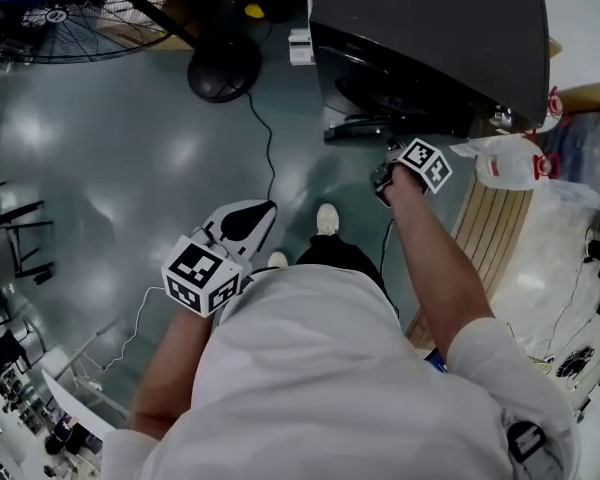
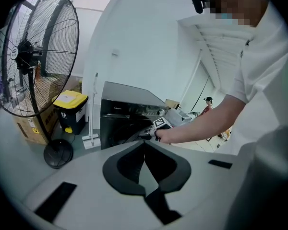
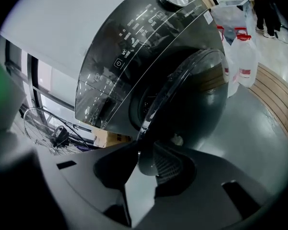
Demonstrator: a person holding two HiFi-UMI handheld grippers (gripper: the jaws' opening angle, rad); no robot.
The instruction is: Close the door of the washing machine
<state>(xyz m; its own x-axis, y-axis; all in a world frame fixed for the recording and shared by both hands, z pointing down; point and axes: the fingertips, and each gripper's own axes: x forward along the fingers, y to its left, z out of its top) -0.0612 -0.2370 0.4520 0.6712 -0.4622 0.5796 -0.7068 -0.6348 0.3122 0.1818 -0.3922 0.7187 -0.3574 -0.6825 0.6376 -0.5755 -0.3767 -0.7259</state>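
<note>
The black front-loading washing machine stands at the upper right of the head view. Its round door hangs open, swung out to the left. My right gripper is just below the door. In the right gripper view the door's rim runs down into the gap between the fingers of my right gripper, which stand apart; whether a pad touches the rim I cannot tell. My left gripper hangs over the floor, well away from the machine. Seen from its own camera, my left gripper is shut on nothing.
A large pedestal fan with a round base stands at the upper left, and a cable trails across the grey floor. White plastic jugs and a wooden platform lie right of the machine. A yellow-lidded bin stands beside it.
</note>
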